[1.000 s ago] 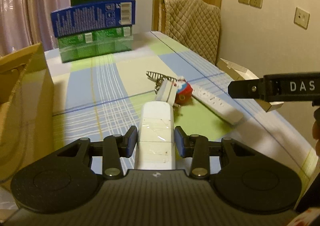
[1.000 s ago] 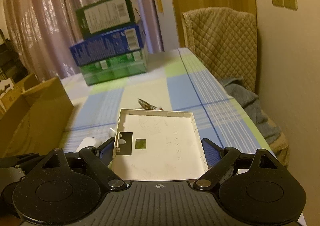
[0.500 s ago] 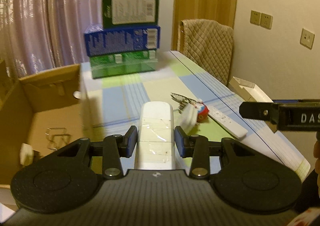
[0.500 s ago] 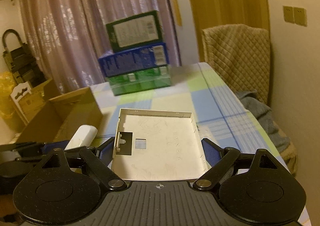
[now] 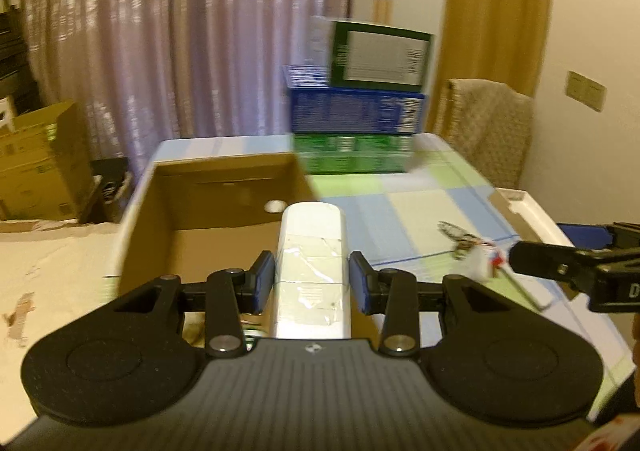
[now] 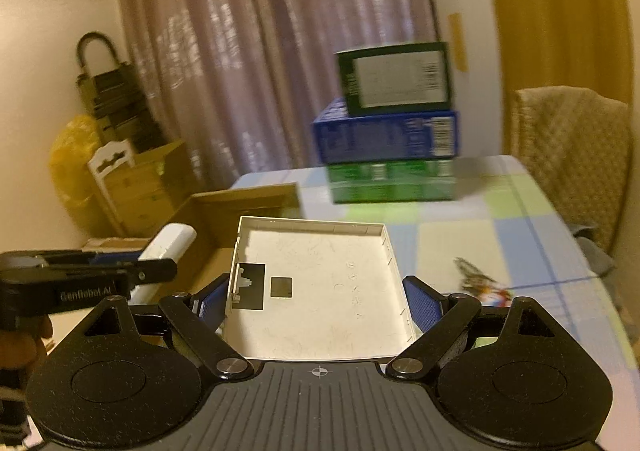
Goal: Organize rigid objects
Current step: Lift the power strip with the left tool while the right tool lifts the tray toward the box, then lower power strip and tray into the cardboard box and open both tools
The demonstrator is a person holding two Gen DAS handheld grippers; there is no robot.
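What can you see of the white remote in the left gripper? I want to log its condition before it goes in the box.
The white remote is a long, rounded plastic bar, its back patched with clear, wrinkled tape. The left gripper clamps it on both sides, lengthwise between the blue pads; the far end sticks out above the open cardboard box. The right wrist view shows it tilted upward. No buttons are visible.

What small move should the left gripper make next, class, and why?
Probably ease a little further forward over the cardboard box, then release. The left gripper is shut on the white device, whose tip already overhangs the box's open top.
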